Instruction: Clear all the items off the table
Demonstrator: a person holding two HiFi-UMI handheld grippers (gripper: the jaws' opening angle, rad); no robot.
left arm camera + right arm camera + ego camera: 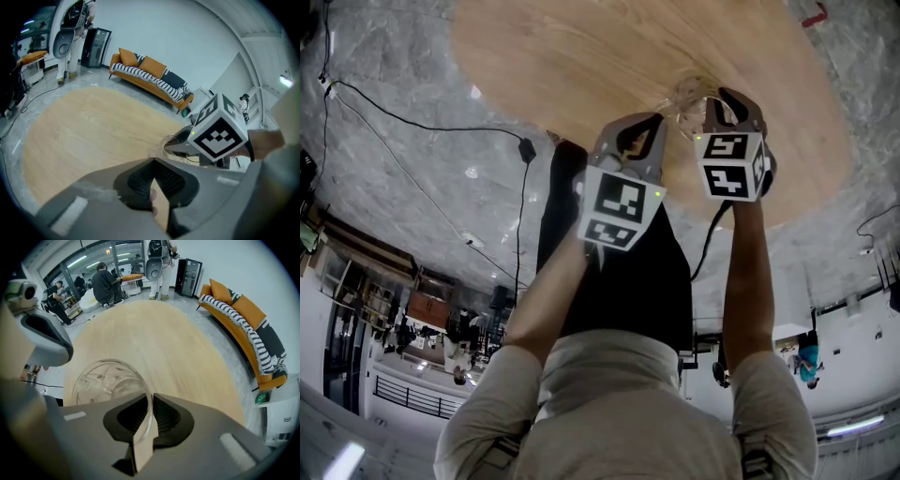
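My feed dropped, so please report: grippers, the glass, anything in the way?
Right gripper: jaws shut on glass rim. Left gripper: jaws together, empty. Glass over wooden table; lifted or resting, cannot tell. Nothing else seen on it.

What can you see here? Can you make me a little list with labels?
table: round, pale wood
glass: clear, empty, over the table's near side
right gripper: jaws pinch the glass's rim
left gripper: jaws together, holding nothing
sofa: orange, beyond the table
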